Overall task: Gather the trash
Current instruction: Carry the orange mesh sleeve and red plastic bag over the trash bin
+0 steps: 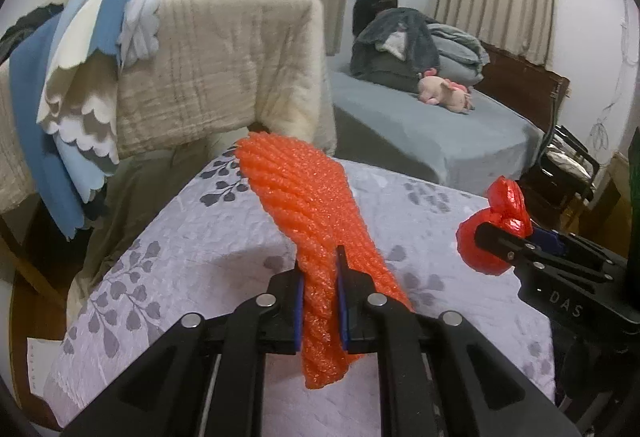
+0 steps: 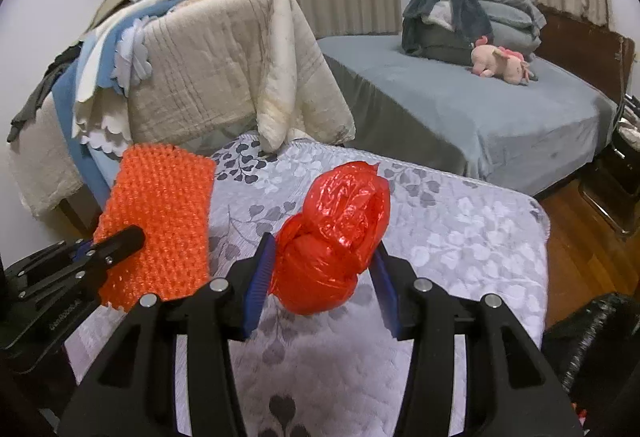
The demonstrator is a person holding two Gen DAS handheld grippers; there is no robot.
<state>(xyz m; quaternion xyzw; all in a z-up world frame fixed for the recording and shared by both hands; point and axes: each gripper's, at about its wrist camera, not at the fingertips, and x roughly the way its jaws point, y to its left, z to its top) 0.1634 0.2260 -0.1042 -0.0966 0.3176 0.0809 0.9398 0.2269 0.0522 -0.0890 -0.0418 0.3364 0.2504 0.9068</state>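
Observation:
My left gripper [image 1: 320,269] is shut on an orange foam net sleeve [image 1: 308,205] and holds it above the leaf-patterned white cloth [image 1: 208,237]. The sleeve also shows in the right wrist view [image 2: 160,225], with the left gripper [image 2: 120,241] clamped on its lower edge. My right gripper [image 2: 324,257] is shut on a crumpled red plastic bag [image 2: 340,229], held above the same cloth [image 2: 460,237]. In the left wrist view the right gripper [image 1: 492,237] and the red bag [image 1: 504,213] are at the right.
A chair draped with a beige quilt [image 1: 208,57] and blue and white cloths [image 1: 76,89] stands behind the table. A grey bed [image 2: 480,105] with a pink plush toy [image 2: 500,63] lies at the right. A black bag [image 2: 592,341] sits at the lower right, above a wooden floor [image 2: 576,229].

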